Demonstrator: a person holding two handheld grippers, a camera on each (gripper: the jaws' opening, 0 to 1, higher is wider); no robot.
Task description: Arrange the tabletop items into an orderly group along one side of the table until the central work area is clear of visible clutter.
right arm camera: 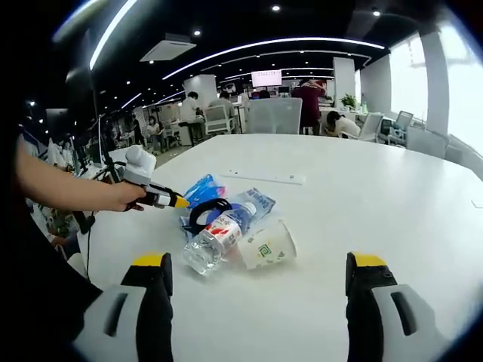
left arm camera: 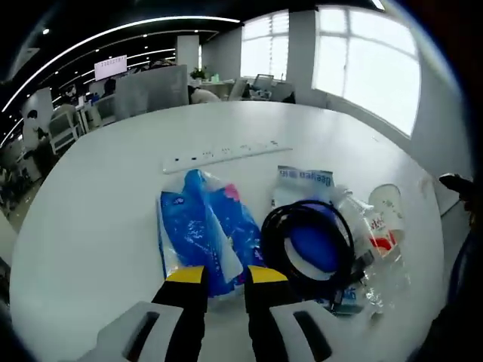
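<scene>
Closing the left gripper (left arm camera: 225,280), jaws nearly together, on the near edge of the blue pack (left arm camera: 202,230), long axis running straight away from the fingertips; holding the right gripper (right arm camera: 258,265) spread wide, well short of the cup (right arm camera: 266,244) and bottle (right arm camera: 215,240).

Probably an open-plan office: desks (right arm camera: 226,113), chairs (right arm camera: 273,115), ceiling light strips (right arm camera: 264,45), seated people (right arm camera: 343,123).
</scene>
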